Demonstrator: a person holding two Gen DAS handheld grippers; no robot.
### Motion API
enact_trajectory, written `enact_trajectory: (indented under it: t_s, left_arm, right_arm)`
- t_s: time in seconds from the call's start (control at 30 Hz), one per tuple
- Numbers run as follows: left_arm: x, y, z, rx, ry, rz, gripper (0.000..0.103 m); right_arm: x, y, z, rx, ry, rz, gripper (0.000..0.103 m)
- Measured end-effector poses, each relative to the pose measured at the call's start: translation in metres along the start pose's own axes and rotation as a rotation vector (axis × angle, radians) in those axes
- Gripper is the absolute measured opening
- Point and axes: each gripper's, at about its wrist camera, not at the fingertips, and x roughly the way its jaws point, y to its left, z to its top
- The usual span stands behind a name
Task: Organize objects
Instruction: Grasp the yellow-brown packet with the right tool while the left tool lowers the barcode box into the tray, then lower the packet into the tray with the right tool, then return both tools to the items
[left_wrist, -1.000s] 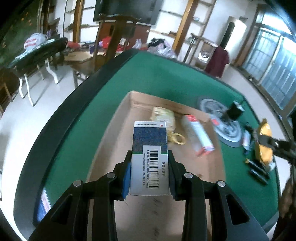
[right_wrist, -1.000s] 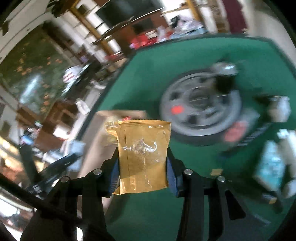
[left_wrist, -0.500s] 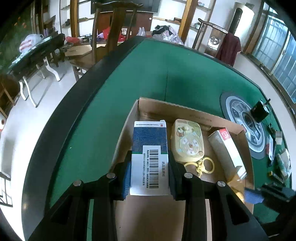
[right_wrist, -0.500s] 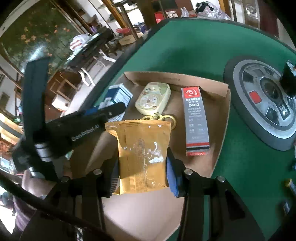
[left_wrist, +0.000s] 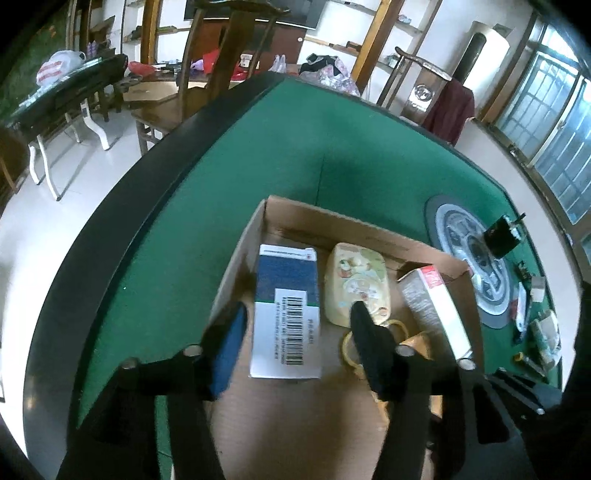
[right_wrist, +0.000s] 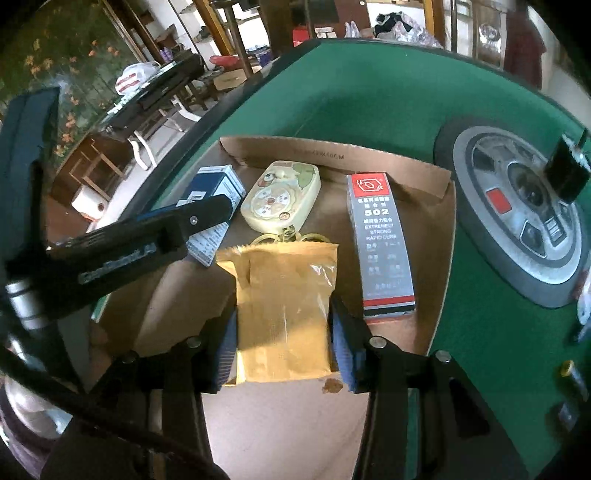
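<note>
A shallow cardboard box (left_wrist: 295, 210) (right_wrist: 439, 221) lies on the green table. In it lie a blue and white carton (left_wrist: 286, 310) (right_wrist: 218, 184), a cream toy with a ring (left_wrist: 358, 284) (right_wrist: 282, 199) and a grey 502 glue box (left_wrist: 432, 302) (right_wrist: 382, 243). My left gripper (left_wrist: 295, 343) is open, its fingers apart on both sides of the carton, which rests on the box floor. My right gripper (right_wrist: 282, 332) is shut on a yellow-brown packet (right_wrist: 284, 310), held low over the box beside the glue box.
A round grey control panel (left_wrist: 469, 258) (right_wrist: 517, 229) with a black block (left_wrist: 500, 240) on it sits in the table to the right. Small items (left_wrist: 535, 325) lie at the far right. The table's black rim (left_wrist: 122, 229) runs on the left, chairs beyond.
My left gripper has opened and let go of the blue and white carton in the box. My right gripper has come lower and closer over the box with the packet.
</note>
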Motion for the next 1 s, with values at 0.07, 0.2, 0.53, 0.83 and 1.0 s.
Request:
enact_trajectory:
  t_s: [0.07, 0.2, 0.53, 0.83, 1.0]
  left_arm:
    - [-0.006, -0.002, 0.001, 0.0, -0.015, 0.008, 0.056]
    - [-0.019, 0.0, 0.003, -0.031, -0.031, -0.009, 0.056]
    - [-0.077, -0.018, -0.024, -0.021, -0.119, -0.033, 0.064]
    - [-0.12, -0.079, -0.064, 0.019, -0.155, -0.16, 0.065]
    - [-0.122, -0.129, -0.091, 0.068, -0.14, -0.28, 0.071]
  right_arm:
    - [-0.004, -0.001, 0.0, -0.007, -0.014, -0.003, 0.048]
    - [-0.02, -0.001, -0.002, -0.035, -0.062, -0.028, 0.053]
    - [-0.085, -0.008, -0.029, -0.137, -0.245, -0.201, 0.071]
    - [-0.135, -0.086, -0.066, -0.016, -0.256, -0.187, 0.071]
    - [-0.179, -0.19, -0.107, 0.209, -0.255, -0.139, 0.071]
